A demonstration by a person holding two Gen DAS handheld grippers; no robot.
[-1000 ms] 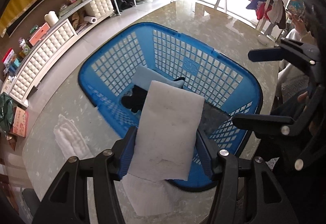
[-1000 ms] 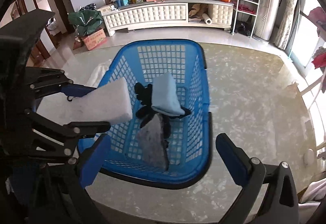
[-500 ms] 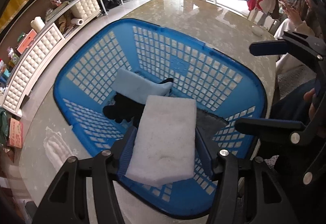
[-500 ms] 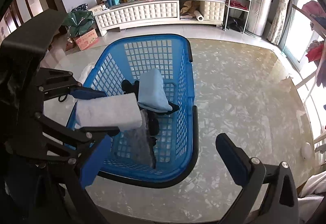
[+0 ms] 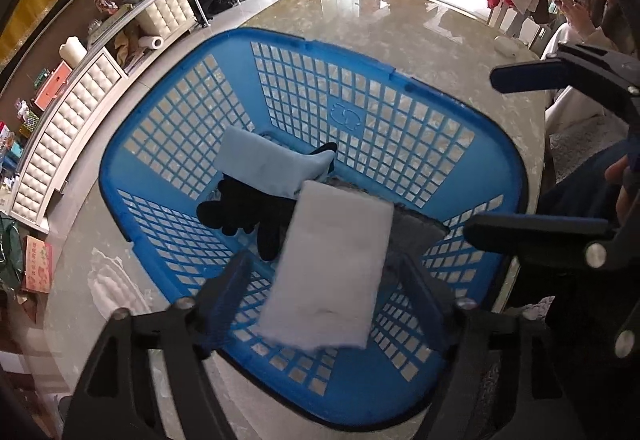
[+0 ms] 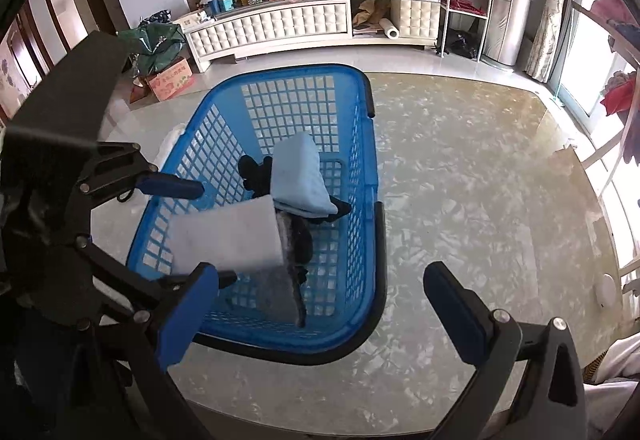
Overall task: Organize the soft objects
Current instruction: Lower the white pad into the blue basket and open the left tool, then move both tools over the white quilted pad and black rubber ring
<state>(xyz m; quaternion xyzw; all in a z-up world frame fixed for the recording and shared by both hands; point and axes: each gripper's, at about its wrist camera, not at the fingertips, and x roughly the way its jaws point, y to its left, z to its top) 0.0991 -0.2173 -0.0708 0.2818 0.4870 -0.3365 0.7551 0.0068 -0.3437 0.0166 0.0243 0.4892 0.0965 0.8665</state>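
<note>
On the glossy marble-patterned tabletop (image 5: 400, 24), far left, a white textured cloth (image 5: 112, 288) lies flat just outside the blue plastic lattice laundry basket (image 5: 372, 120). Inside the basket, a black knit glove (image 5: 244, 212) sits under a folded pale-blue cloth (image 5: 264, 166), with a grey fuzzy cloth (image 5: 416, 236) to their right. Over the basket, the left gripper (image 5: 324, 288) has its jaws spread wide, and the white rectangular foam pad (image 5: 332, 268) between them appears blurred and clear of both pads, released. Further right, the right gripper (image 6: 320, 316) hangs with jaws apart, grasping nothing.
</note>
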